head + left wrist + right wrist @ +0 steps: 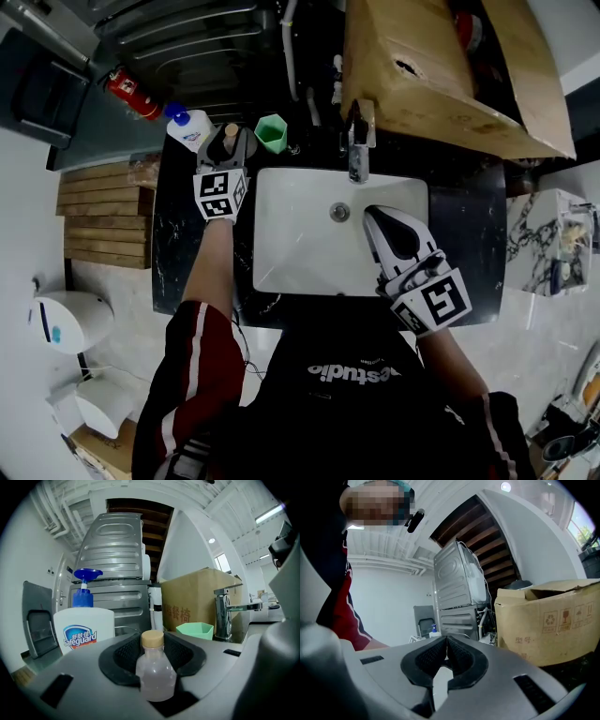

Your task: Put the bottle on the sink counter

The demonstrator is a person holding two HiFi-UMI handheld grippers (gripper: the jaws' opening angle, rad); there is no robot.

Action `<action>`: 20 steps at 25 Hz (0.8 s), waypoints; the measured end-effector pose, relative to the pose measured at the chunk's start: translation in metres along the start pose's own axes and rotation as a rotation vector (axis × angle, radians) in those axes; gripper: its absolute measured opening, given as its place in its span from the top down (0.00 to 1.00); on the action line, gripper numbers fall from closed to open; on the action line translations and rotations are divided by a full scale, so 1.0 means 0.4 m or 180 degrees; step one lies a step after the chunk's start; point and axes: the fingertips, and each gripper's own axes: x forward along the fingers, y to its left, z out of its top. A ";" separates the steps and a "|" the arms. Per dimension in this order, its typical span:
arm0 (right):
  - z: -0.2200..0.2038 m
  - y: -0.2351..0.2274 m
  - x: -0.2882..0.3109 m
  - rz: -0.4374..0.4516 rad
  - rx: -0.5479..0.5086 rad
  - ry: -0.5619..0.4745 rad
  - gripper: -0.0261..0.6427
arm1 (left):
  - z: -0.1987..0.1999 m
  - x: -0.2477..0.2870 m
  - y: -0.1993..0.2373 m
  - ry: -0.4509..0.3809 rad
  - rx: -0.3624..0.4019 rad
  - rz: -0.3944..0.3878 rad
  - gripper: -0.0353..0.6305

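Note:
A small clear bottle point(154, 672) with a tan cap point(230, 130) stands upright between the black pads of my left gripper point(228, 142), which is shut on it. Gripper and bottle are over the black counter point(178, 248) at the sink's back left corner. The gripper body hides the bottle's base, so I cannot tell whether it touches the counter. In the left gripper view, the left gripper point(152, 641) has its pads curved round the bottle's shoulders. My right gripper point(372, 216) hangs over the white basin point(300, 248), shut and empty; the right gripper point(446, 641) has its pad tips touching.
A white Safeguard soap dispenser point(190, 127) with a blue pump stands just left of the bottle, and a green cup point(271, 133) just right of it. The chrome faucet point(358, 150) rises behind the basin. A cardboard box point(441, 75) lies beyond it.

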 end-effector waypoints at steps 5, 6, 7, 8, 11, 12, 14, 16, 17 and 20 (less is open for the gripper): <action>0.014 0.004 -0.015 -0.0020 -0.0026 -0.0036 0.90 | 0.002 -0.013 0.002 0.0103 0.0035 -0.0005 0.71; 0.015 0.007 -0.019 -0.0024 -0.0018 -0.0043 0.90 | 0.002 -0.021 0.003 0.0113 0.0028 -0.0002 0.70; 0.017 0.009 -0.023 -0.0030 -0.0006 -0.0055 0.90 | 0.003 -0.029 0.003 0.0119 0.0020 0.0002 0.69; 0.019 0.009 -0.026 -0.0039 0.0003 -0.0072 0.90 | 0.005 -0.037 0.003 0.0119 0.0014 0.0008 0.68; 0.025 0.015 -0.038 -0.0050 -0.0011 -0.0114 0.90 | 0.020 -0.074 -0.009 0.0093 0.0016 0.0011 0.68; 0.029 0.017 -0.043 -0.0052 -0.0023 -0.0133 0.90 | 0.027 -0.093 -0.018 0.0076 0.0031 0.0001 0.68; 0.038 0.020 -0.054 -0.0064 -0.0042 -0.0168 0.90 | 0.054 -0.141 -0.048 0.0013 0.0113 -0.0063 0.68; 0.047 0.020 -0.071 -0.0093 -0.0047 -0.0191 0.90 | 0.102 -0.194 -0.096 -0.0084 0.0279 -0.0205 0.68; 0.053 0.018 -0.082 -0.0114 -0.0039 -0.0200 0.90 | 0.131 -0.221 -0.123 -0.0142 0.0361 -0.0282 0.68; 0.075 0.008 -0.115 -0.0190 -0.0027 -0.0258 0.90 | 0.237 -0.300 -0.195 -0.0360 0.0447 -0.0461 0.69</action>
